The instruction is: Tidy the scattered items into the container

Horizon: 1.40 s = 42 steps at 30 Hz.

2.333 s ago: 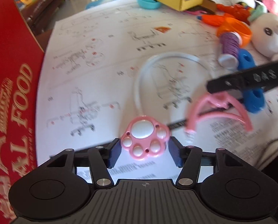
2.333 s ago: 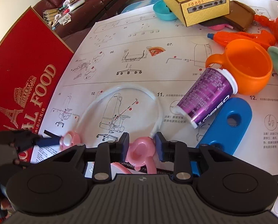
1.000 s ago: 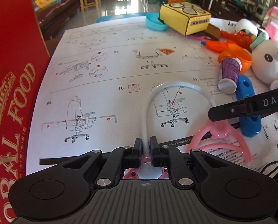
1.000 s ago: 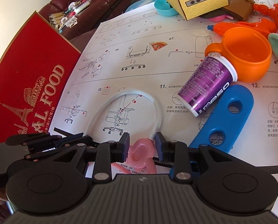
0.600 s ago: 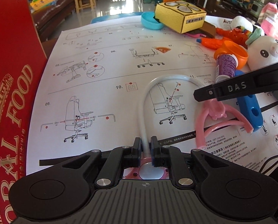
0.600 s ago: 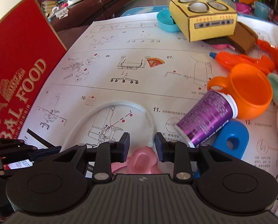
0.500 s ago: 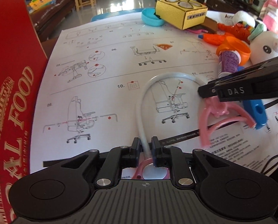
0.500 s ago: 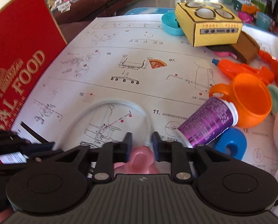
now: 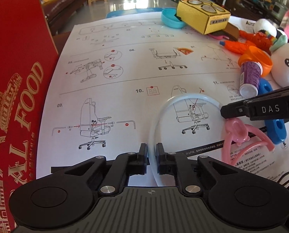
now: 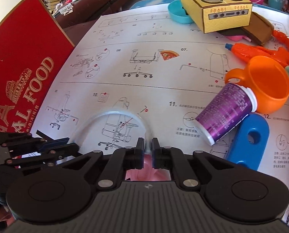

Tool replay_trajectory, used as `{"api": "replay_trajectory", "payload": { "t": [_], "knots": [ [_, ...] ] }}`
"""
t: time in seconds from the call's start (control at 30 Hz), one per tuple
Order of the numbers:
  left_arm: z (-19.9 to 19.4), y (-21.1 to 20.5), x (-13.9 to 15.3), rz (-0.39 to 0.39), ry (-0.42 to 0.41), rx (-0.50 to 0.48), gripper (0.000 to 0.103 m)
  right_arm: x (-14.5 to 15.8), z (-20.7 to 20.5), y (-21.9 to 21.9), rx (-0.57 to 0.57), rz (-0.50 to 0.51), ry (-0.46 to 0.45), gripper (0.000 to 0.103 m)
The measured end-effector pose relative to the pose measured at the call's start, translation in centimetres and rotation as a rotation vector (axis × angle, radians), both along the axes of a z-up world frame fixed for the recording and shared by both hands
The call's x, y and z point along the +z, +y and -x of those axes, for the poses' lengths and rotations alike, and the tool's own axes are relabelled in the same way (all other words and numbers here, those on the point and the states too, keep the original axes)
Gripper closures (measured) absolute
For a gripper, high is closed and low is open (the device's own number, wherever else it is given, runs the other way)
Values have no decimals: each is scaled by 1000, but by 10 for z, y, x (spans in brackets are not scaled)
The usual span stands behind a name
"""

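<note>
A toy stethoscope lies partly over a printed instruction sheet (image 9: pixel 125 81). Its white tube (image 9: pixel 183 98) arcs between my two grippers. My left gripper (image 9: pixel 151 153) is closing tight on one end of the tube, and the paw-shaped chest piece is hidden below it. My right gripper (image 10: pixel 148 147) is closing on the tube's other end, just above the pink yoke (image 10: pixel 148 169). In the left wrist view the right gripper (image 9: pixel 225 113) reaches in from the right, with the pink earpieces (image 9: pixel 238 130) hanging under it. The red box (image 9: pixel 14 97) stands at the left.
A purple bottle (image 10: pixel 227 112), an orange cup (image 10: pixel 268 85) and a blue flat piece (image 10: pixel 249 139) lie at the right. Farther back are a yellow toy stove box (image 10: pixel 216 7), a teal bowl (image 10: pixel 177 13), an orange water gun (image 10: pixel 260 52) and a white plush (image 9: pixel 286 66).
The right gripper's jaws have narrowed from around the pink yoke to shut on the tube. The pink chest piece no longer shows beneath the left jaws. The right gripper shifted slightly.
</note>
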<state>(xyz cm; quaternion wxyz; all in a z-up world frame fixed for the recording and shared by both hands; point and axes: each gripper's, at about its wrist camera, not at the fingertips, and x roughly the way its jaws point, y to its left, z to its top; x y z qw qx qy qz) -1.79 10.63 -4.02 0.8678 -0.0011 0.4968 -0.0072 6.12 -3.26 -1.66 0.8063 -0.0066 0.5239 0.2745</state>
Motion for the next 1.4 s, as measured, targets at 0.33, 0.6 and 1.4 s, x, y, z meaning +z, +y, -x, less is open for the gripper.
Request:
{"api": "replay_trajectory", "payload": {
  "t": [0.33, 0.6, 1.4],
  "knots": [
    [6, 3, 33, 61, -163, -16, 101, 0, 2, 10, 29, 25, -52, 82],
    [16, -16, 50, 84, -219, -113, 101, -1, -1, 18, 30, 26, -108, 39],
    [1, -6, 0, -43, 14, -5, 64, 15, -2, 5, -28, -96, -39, 94]
  ]
}}
